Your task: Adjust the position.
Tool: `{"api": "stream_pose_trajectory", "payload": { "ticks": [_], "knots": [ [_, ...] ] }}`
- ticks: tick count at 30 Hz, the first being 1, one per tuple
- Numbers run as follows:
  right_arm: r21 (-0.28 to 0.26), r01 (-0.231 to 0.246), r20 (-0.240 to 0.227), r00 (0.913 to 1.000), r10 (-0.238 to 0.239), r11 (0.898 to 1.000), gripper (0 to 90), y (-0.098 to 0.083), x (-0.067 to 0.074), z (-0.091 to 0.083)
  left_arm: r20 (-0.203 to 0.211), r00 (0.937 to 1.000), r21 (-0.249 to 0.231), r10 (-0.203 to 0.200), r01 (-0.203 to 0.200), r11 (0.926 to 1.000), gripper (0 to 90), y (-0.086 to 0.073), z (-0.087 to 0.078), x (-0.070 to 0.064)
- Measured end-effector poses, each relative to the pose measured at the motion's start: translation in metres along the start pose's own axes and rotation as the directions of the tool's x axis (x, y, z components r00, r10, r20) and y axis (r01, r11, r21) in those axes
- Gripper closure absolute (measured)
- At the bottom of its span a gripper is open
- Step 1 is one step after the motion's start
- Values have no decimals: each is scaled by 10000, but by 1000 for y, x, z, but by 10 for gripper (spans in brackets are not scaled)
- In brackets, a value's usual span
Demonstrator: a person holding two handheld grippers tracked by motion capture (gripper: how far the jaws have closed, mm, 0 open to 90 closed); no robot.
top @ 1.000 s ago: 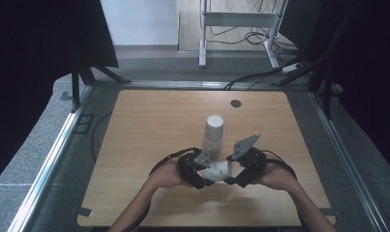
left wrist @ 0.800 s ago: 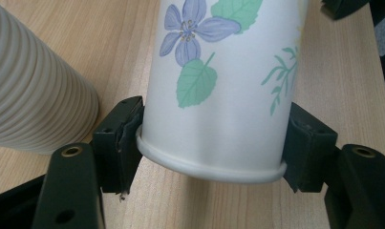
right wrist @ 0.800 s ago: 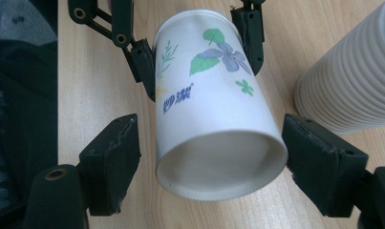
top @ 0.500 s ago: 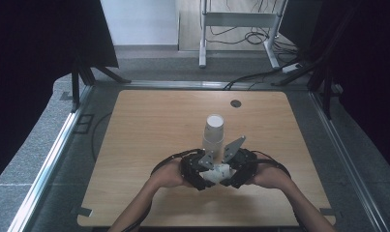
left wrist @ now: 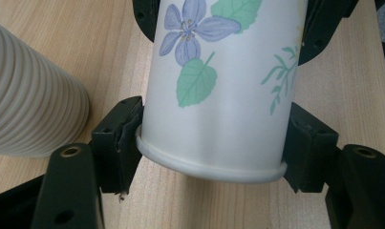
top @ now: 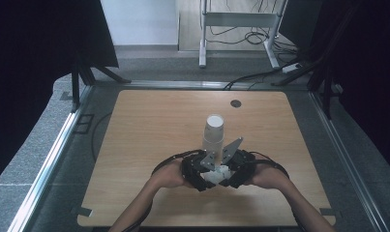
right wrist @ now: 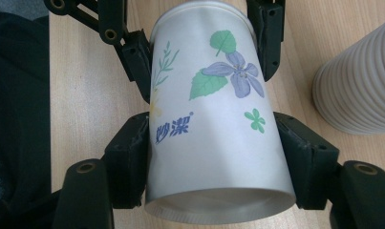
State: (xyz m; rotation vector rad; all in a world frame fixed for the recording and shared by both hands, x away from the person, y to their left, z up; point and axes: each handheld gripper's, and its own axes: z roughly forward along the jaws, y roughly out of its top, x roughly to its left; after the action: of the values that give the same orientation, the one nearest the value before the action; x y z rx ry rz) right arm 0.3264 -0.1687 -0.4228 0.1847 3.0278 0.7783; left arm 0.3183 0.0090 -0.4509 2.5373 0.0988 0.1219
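My right gripper (right wrist: 214, 157) has just closed on the paper cup (right wrist: 214, 119) my left gripper (left wrist: 214, 143) grips, so both can pull it apart

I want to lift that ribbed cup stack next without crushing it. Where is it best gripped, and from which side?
Probably grip the cup stack around its wide lower wall, from the side. It stands upside down, narrowing upward, and the ribs should resist slipping.
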Motion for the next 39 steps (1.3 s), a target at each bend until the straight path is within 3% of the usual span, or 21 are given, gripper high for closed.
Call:
{"api": "stream_pose_trajectory", "payload": {
  "ticks": [9, 12, 21, 22, 23, 30, 35, 36, 37, 39],
  "knots": [
    [-345, -324, -141, 9994, 319, 9989, 347, -4, 0, -3, 176, 9989, -446, -445, 453, 9980, 218, -3, -2, 2],
    [-614, -507, -181, 9986, 496, 9968, 347, -8, -1, -5, 448, 9959, -763, -788, 820, 9937, 188, -5, -5, 4],
    [-1412, -667, -217, 9977, 643, 9877, 347, -18, 0, -10, 645, 9924, -1423, -1051, 1134, 9833, 141, -10, -11, 5],
    [-1510, -715, -231, 9974, 688, 9859, 347, -19, 0, -11, 726, 9906, -1678, -1161, 1268, 9776, 141, -12, -12, 5],
    [-1510, -715, -231, 9974, 688, 9859, 347, -19, 0, -11, 726, 9906, -1678, -1161, 1268, 9776, 141, -12, -12, 5],
    [-2222, -744, -198, 9972, 718, 9722, 347, -27, 1, -16, 776, 9882, -2187, -1320, 1461, 9648, 142, -16, -16, 5],
    [-2847, -773, -160, 9970, 759, 9555, 348, -33, 3, -19, 804, 9872, -2695, -1374, 1543, 9506, 142, -19, -19, 5],
    [-2847, -773, -160, 9970, 759, 9555, 348, -33, 3, -19, 804, 9872, -2695, -1374, 1543, 9506, 142, -19, -19, 5],
    [-3058, -777, -189, 9970, 755, 9489, 348, -35, 3, -19, 779, 9890, -2766, -1257, 1425, 9504, 142, -19, -20, 5],
    [-3246, -757, -166, 9971, 743, 9428, 348, -37, 4, -19, 856, 9878, -2982, -1304, 1502, 9426, 143, -19, -21, 4]
  ]
}}
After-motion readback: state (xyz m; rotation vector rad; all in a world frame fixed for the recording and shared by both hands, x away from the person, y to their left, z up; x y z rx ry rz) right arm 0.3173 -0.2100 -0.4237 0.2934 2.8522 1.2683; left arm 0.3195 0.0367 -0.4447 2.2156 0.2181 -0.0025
